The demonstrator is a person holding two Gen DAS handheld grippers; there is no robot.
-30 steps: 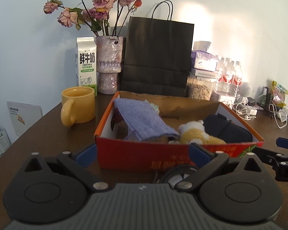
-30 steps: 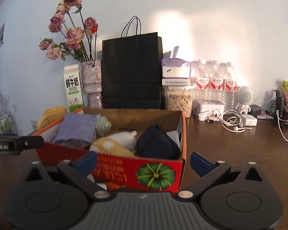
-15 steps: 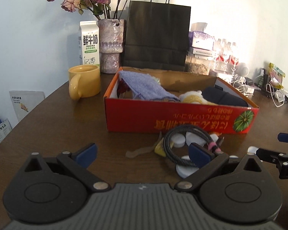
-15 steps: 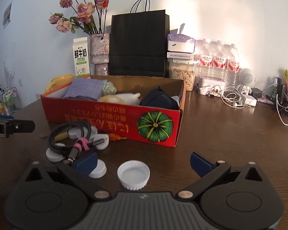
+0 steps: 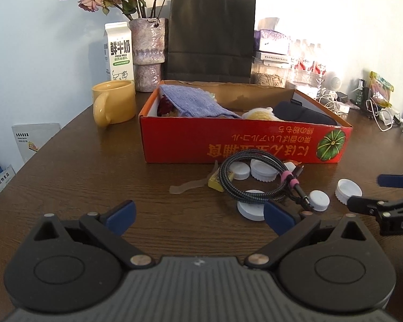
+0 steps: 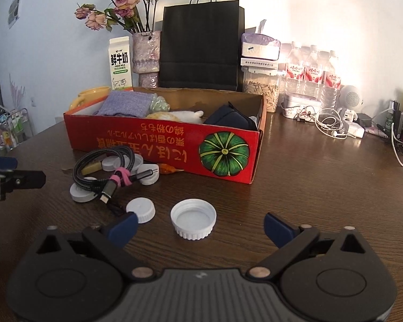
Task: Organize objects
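A red cardboard box [image 5: 244, 145] [image 6: 161, 145] holds a purple cloth [image 5: 198, 104], a plush toy and a dark pouch [image 6: 228, 119]. In front of it lie a coiled braided cable [image 5: 258, 182] [image 6: 102, 169], several white bottle caps and a yellow piece [image 5: 217, 181]. My left gripper [image 5: 200, 216] is open over bare table, just short of the cable. My right gripper [image 6: 200, 227] has its jaws closing; an upturned white cap [image 6: 193, 222] sits between them, untouched by the pads. A second cap [image 6: 141, 209] lies by its left fingertip.
Behind the box stand a yellow mug [image 5: 114, 102], a milk carton [image 5: 118, 51], a vase of dried roses [image 5: 147, 53], a black paper bag [image 5: 212, 37], water bottles [image 6: 311, 72] and tangled chargers [image 6: 333, 123]. The table's left edge curves near leaflets [image 5: 32, 139].
Both grippers have drawn back from the box and sunk toward the table. The cable and caps in front of the box have come into view. The right jaws have narrowed slightly.
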